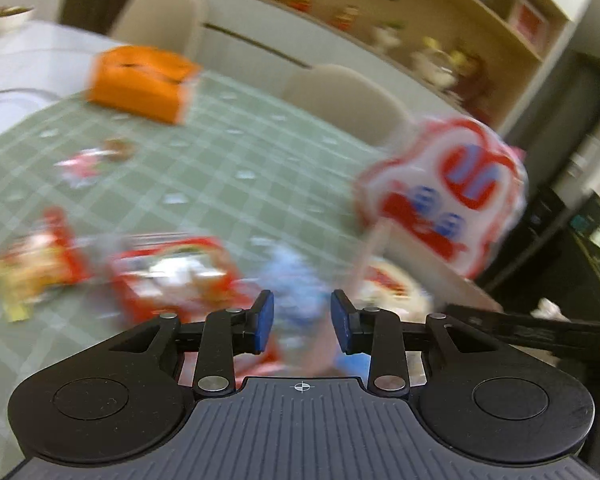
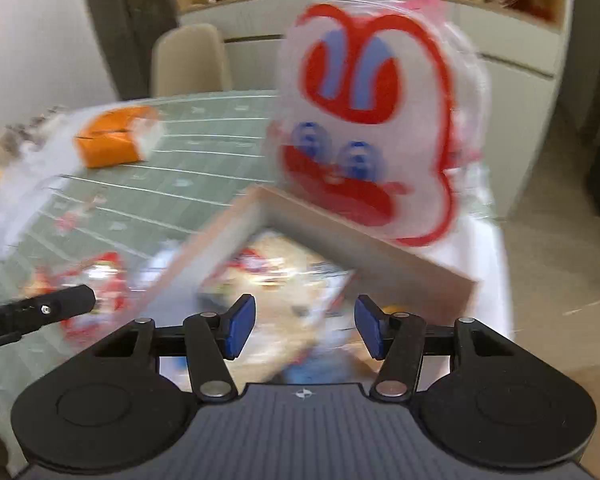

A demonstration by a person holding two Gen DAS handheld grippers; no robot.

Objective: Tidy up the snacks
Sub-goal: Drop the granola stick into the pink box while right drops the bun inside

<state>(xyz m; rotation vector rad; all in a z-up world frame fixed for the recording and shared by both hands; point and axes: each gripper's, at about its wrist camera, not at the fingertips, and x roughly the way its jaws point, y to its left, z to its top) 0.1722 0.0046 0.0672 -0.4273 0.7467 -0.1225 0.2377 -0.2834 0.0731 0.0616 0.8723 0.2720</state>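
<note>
Gaping empty, the left tool (image 1: pixel 302 322) hovers over snack packets (image 1: pixel 172 276); the right tool (image 2: pixel 304 328), equally spread, above the box (image 2: pixel 340 248).

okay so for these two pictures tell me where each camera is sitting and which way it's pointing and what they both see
Left wrist: rides on the left gripper, low over the green checked tablecloth, facing blurred snack packets and chairs; its own open blue-padded fingers show.
Right wrist: rides on the right gripper, looking down into a cardboard box of snacks; its open fingers show, with a black bar at left, probably the other gripper.
Shared: the orange box, the red-and-white cartoon-face bag, the tablecloth and the shelf behind.
</note>
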